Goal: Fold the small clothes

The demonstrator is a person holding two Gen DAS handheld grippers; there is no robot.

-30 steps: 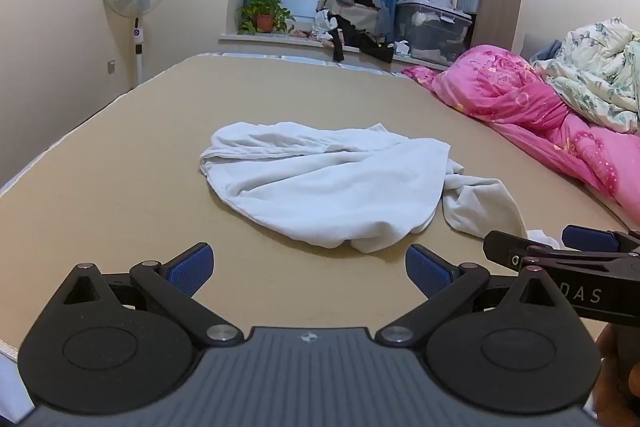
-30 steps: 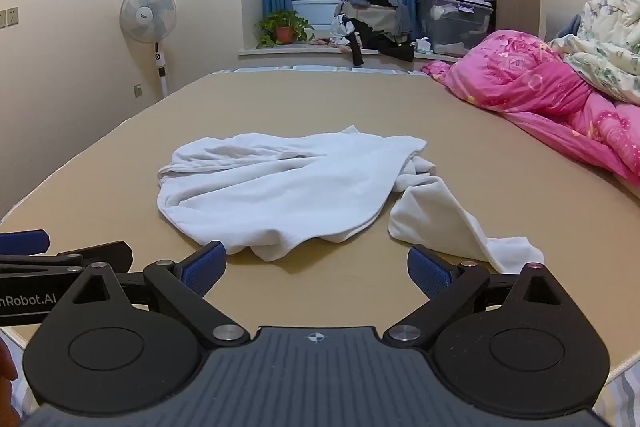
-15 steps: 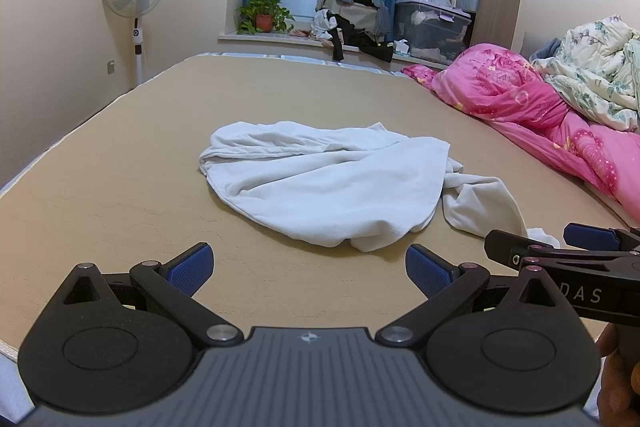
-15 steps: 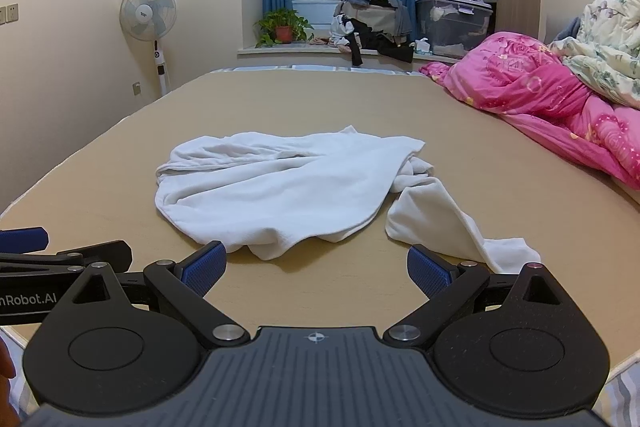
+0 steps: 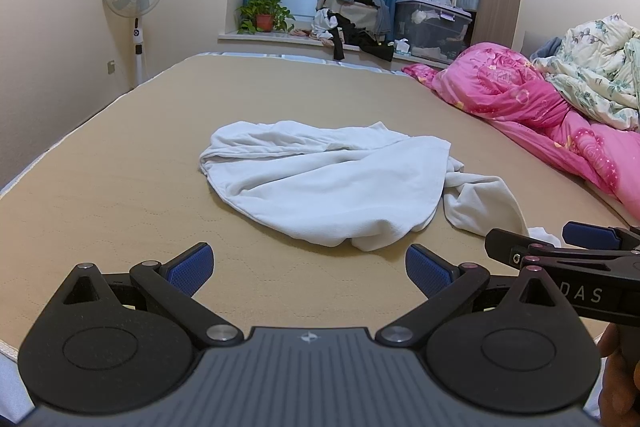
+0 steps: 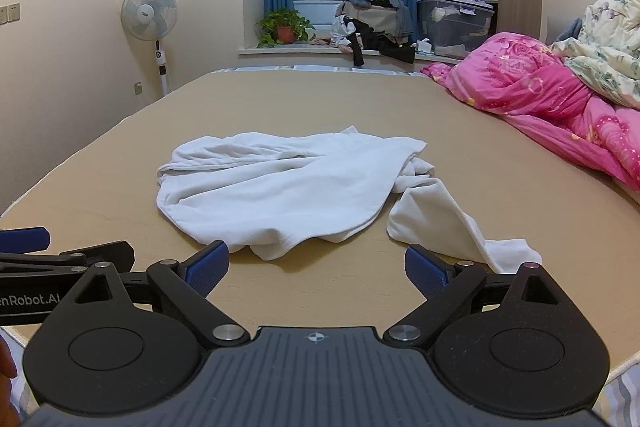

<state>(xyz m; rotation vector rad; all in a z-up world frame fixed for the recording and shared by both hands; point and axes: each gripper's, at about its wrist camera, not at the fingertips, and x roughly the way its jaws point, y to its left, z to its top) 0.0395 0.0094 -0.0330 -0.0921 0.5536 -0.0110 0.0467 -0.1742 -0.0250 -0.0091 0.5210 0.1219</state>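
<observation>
Each hand-held gripper, left (image 5: pixel 308 265) and right (image 6: pixel 316 265), gapes above tan bed (image 5: pixel 120 187) holding white garment (image 5: pixel 328 179).

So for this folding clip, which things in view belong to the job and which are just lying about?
Belongs to the job:
crumpled white cotton garment, unfolded on the tan mattress
left gripper, fingers open
right gripper, fingers open

Just lying about:
pink floral quilt
pale floral duvet
white pedestal fan
potted green plant
clothes pile on the sill
clear plastic storage box
</observation>
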